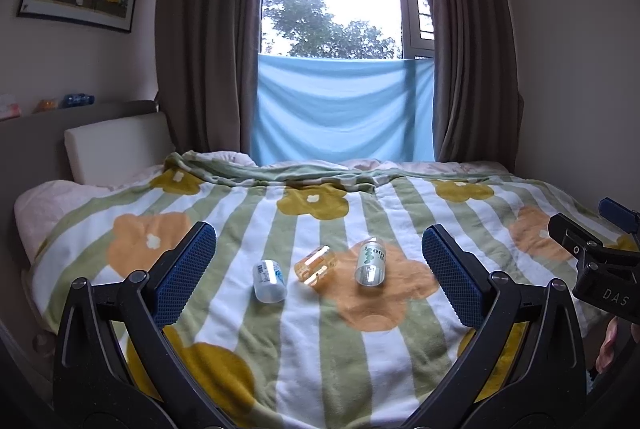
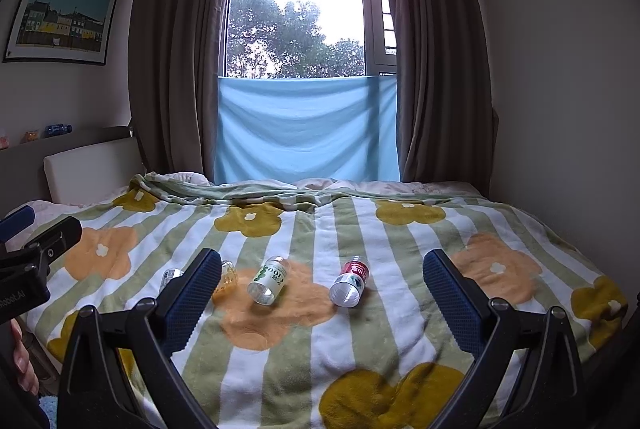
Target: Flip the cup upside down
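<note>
**Four cups on their sides, nothing gripped yet**

Your four small clear plastic cups lie tipped over in a row on the striped flower-print fleece blanket (image 2: pixel 360 341): the blue-labelled cup (image 1: pixel 269 280), amber cup (image 1: pixel 313 263), green-printed cup (image 2: pixel 269 281) and red-labelled cup (image 2: pixel 349 282). They look light, thin-walled and slick, so pinch gently across the mid-body. The soft bedding may let them topple. Your left gripper (image 1: pixel 320 273) and right gripper (image 2: pixel 320 293) hover low, level, jaws spread wide and empty.
</note>
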A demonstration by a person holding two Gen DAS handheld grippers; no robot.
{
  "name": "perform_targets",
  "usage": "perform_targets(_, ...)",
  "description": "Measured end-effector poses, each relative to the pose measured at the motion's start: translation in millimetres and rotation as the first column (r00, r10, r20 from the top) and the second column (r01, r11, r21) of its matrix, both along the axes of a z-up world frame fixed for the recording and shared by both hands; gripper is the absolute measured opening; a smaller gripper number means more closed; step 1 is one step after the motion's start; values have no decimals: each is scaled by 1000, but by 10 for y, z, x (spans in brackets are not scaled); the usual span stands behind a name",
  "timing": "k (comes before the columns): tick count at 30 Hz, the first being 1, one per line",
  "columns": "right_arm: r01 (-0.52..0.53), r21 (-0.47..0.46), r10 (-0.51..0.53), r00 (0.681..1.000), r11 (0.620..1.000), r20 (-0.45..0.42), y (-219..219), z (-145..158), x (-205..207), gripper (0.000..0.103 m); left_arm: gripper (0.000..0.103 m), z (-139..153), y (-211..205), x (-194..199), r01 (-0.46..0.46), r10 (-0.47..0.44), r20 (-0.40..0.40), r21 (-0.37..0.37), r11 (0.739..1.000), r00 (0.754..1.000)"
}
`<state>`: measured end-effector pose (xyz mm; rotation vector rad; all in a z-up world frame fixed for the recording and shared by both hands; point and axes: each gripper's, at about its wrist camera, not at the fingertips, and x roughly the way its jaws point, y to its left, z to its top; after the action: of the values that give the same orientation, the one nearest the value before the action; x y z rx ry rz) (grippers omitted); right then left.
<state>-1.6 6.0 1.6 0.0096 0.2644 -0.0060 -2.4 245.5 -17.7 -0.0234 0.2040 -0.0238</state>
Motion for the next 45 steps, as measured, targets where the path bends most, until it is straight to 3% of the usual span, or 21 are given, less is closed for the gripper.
perform_targets(32,-7,0,7,1000,1000,2,-9,-5,5,101,103,-35,24,69,-6,6,-7,-11,1000,1000)
perform_targets(39,-7,-2,7,1000,1000,-16,17,-81,98,101,103,-78,20,241,0,-1,-39,-14,1000,999)
perform_targets(45,-34,-8,33,998,999,-49,38,-223,260,101,103,-131,54,671,30,-29,-114,12,999,993)
